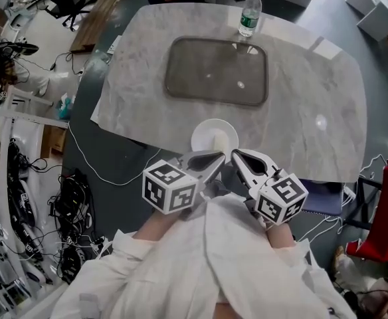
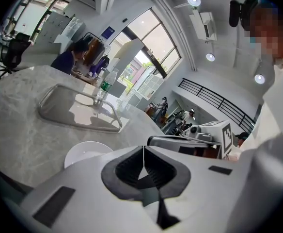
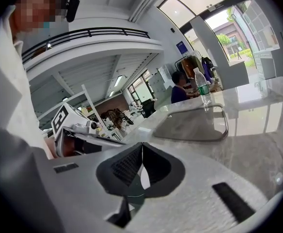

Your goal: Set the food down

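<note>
1. The marble desk (image 1: 313, 78) fills the far half of the head view. You stand at its near edge, so everything on it is in reach ahead of you.
2. The dark tray (image 1: 174, 72) lies flat at the desk's middle, far from you. It looks bare, which suits it as a landing place.
3. Your left gripper (image 1: 215, 159) is held close to your body, just near of the desk edge. Its fingers (image 2: 124, 169) are pressed together at the tips with nothing between them.
4. Your right gripper (image 1: 237, 155) sits just beside the left one, pointing the same way. Its fingers (image 3: 158, 169) are likewise closed tip to tip and empty. Both look parked rather than working.
5. The white bowl (image 1: 197, 138) rests on the desk just beyond both sets of fingers, near of the tray. A pale patch inside may be the food, though I cannot tell. If so, it is already set down, with neither gripper touching it.
6. The water bottle (image 1: 249, 13) stands upright just past the tray's far right corner, clear of your path.
</note>
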The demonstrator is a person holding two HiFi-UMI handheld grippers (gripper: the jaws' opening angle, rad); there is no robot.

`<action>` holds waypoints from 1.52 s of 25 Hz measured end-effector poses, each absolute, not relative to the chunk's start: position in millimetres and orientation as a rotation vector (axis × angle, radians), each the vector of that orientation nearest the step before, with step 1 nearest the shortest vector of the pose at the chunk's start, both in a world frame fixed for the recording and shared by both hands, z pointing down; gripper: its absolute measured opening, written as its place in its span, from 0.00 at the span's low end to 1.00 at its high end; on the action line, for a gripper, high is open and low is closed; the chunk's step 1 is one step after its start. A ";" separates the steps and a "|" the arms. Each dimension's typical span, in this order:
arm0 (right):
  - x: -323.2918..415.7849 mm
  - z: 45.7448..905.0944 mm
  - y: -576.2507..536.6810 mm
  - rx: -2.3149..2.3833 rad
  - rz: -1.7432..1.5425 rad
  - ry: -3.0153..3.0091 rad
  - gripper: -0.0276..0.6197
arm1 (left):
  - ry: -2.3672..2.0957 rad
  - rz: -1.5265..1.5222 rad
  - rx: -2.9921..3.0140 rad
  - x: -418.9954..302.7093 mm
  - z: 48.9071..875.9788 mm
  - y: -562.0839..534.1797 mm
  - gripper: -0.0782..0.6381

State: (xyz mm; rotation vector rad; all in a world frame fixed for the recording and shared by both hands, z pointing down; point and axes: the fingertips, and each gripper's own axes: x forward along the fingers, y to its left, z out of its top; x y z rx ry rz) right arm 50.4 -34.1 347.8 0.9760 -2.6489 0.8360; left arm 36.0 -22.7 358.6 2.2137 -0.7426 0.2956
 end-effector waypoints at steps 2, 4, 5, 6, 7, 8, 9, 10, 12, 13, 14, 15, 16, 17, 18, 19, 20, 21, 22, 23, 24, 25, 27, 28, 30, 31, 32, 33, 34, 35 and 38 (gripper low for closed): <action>49.5 348.3 -35.3 0.990 0.838 -2.645 0.05 | -0.740 0.289 2.211 33.6 357.9 -24.5 0.13; 47.8 347.2 -34.8 0.997 0.835 -2.643 0.05 | -0.732 0.285 2.215 31.3 355.8 -26.5 0.13; 47.4 346.7 -34.6 1.001 0.836 -2.640 0.05 | -0.721 0.291 2.216 31.0 355.3 -26.7 0.13; 47.5 346.1 -34.8 1.007 0.840 -2.636 0.05 | -0.708 0.302 2.216 31.2 355.0 -26.4 0.13; 48.0 345.2 -35.3 1.018 0.845 -2.632 0.05 | -0.695 0.314 2.214 31.7 354.7 -25.5 0.13; 48.4 344.3 -35.8 1.030 0.850 -2.628 0.05 | -0.685 0.322 2.212 31.8 354.1 -24.7 0.13; 48.6 343.5 -36.0 1.042 0.855 -2.625 0.05 | -0.678 0.324 2.209 31.2 353.3 -24.4 0.13; 48.2 343.3 -36.0 1.052 0.860 -2.623 0.05 | -0.676 0.320 2.202 29.5 353.1 -24.7 0.13; 45.3 344.8 -35.9 1.055 0.868 -2.615 0.05 | -0.682 0.304 2.171 22.8 355.2 -27.8 0.13; 43.1 345.8 -35.9 1.051 0.869 -2.609 0.05 | -0.689 0.297 2.152 18.3 356.5 -30.1 0.13; 40.9 346.9 -35.9 1.047 0.870 -2.603 0.05 | -0.699 0.294 2.137 13.6 357.5 -32.6 0.13; 39.0 347.9 -36.1 1.043 0.872 -2.597 0.05 | -0.708 0.296 2.131 9.4 358.1 -35.1 0.13; 37.6 349.0 -36.5 1.042 0.878 -2.591 0.05 | -0.714 0.305 2.131 5.8 358.8 -37.4 0.13; 36.7 349.9 -37.2 1.042 0.885 -2.585 0.05 | -0.718 0.318 2.136 2.8 359.7 -39.4 0.13; 36.1 350.5 -38.2 1.043 0.888 -2.580 0.05 | -0.721 0.333 2.142 -0.1 361.1 -41.3 0.13; 35.6 351.0 -39.1 1.045 0.889 -2.577 0.05 | -0.726 0.348 2.147 -3.3 362.9 -42.9 0.13; 34.9 351.8 -39.5 1.048 0.889 -2.574 0.05 | -0.731 0.362 2.147 -6.8 365.3 -43.9 0.13; 34.2 353.4 -39.3 1.049 0.892 -2.570 0.05 | -0.735 0.373 2.142 -10.3 368.1 -43.9 0.13; 33.7 355.8 -38.8 1.051 0.899 -2.563 0.05 | -0.737 0.380 2.134 -13.1 371.2 -43.3 0.13; 33.9 358.6 -38.0 1.053 0.908 -2.555 0.05 | -0.737 0.384 2.124 -14.8 374.5 -42.4 0.13; 34.5 361.4 -37.0 1.056 0.918 -2.546 0.05 | -0.737 0.388 2.115 -15.6 377.8 -41.3 0.13; 35.0 363.6 -35.7 1.058 0.930 -2.539 0.05 | -0.740 0.391 2.106 -16.0 381.0 -40.3 0.13; 33.7 365.5 -32.0 1.054 0.958 -2.537 0.05 | -0.746 0.393 2.089 -16.9 386.7 -38.3 0.13; 31.9 365.4 -30.1 1.048 0.969 -2.541 0.05 | -0.746 0.391 2.079 -17.3 389.4 -37.1 0.13; 28.2 367.0 -26.6 1.037 0.988 -2.543 0.05 | -0.739 0.385 2.062 -17.3 394.4 -34.4 0.13; 27.2 369.6 -24.8 1.035 0.996 -2.537 0.05 | -0.731 0.385 2.056 -16.5 396.9 -32.6 0.13; 27.0 373.0 -22.9 1.036 1.004 -2.529 0.05 | -0.720 0.388 2.052 -15.3 399.7 -30.4 0.13; 27.5 376.8 -21.2 1.039 1.012 -2.520 0.05 | -0.708 0.395 2.049 -13.7 402.7 -28.3 0.13; 28.0 380.2 -20.0 1.041 1.018 -2.511 0.05 | -0.697 0.404 2.047 -12.2 406.0 -26.5 0.13; 28.3 383.3 -19.1 1.043 1.024 -2.503 0.05 | -0.688 0.412 2.043 -11.2 409.3 -24.9 0.13; 30.7 395.7 -15.9 1.063 1.050 -2.470 0.05 | -0.671 0.436 2.030 -11.5 417.2 -21.1 0.13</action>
